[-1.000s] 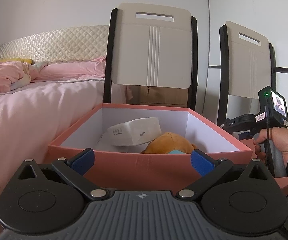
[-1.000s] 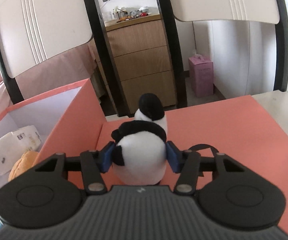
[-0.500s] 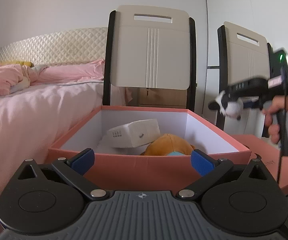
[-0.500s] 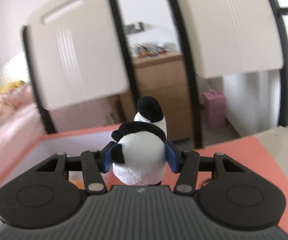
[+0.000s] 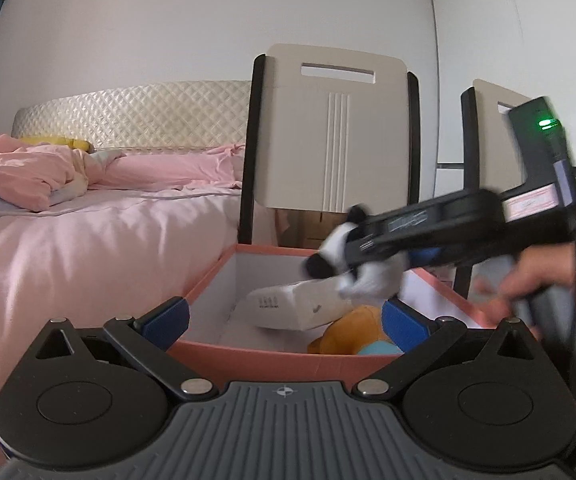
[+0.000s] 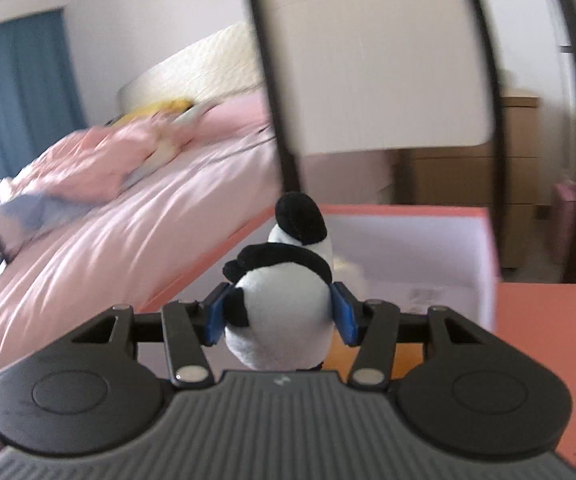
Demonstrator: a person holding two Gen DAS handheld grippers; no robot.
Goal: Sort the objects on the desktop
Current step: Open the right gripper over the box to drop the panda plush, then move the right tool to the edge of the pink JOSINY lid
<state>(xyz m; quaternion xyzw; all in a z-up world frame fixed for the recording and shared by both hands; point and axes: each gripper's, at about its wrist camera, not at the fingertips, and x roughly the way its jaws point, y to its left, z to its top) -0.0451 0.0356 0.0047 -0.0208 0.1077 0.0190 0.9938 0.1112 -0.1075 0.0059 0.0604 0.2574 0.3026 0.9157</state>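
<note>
One panda plush (image 6: 283, 312) between right gripper (image 6: 279, 318) fingers above the pink box (image 5: 247, 354).

Carries the things in an open salmon-pink box (image 5: 247, 354) with white inner walls: lying directly on its floor, a white tissue pack (image 5: 288, 310) near the middle and, touching it on the near right side, an orange plush toy (image 5: 352, 334) with a light blue part. Just beside the box on its right, a flat salmon-pink lid (image 6: 548, 320). To the left of the box, a bed (image 5: 67, 260) with a pink sheet, with a crumpled pink quilt (image 5: 19, 176) and something yellow (image 5: 63, 143) by the quilted headboard (image 5: 127, 116), well apart from the box.
</note>
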